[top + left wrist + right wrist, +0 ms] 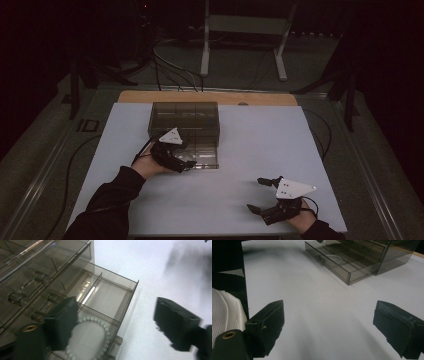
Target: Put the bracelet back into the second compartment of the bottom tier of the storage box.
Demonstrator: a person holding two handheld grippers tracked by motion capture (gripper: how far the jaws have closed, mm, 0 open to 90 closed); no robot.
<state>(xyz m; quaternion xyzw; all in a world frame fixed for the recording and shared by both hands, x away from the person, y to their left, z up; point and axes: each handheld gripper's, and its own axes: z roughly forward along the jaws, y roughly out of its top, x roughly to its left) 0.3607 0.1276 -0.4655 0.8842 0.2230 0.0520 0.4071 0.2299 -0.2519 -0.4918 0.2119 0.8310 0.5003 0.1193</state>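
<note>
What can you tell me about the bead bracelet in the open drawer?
The bead bracelet is a loop of small, round, pale, pearly beads. It lies flat on the floor of the pulled-out bottom drawer, in the compartment just behind the drawer's front wall. The left gripper hangs open above it, one of its fingers covering part of the loop; whether that finger touches the beads is unclear.

White tabletop (260,150) sits on a wooden board, strip of wood (200,97) showing along the far edge. Behind it, a white metal frame (245,30) w/ two legs stands on grey-green floor. Black cables (167,65) tangle near its left leg. Dark stand legs (345,85) at right, bkgd dark.
</note>
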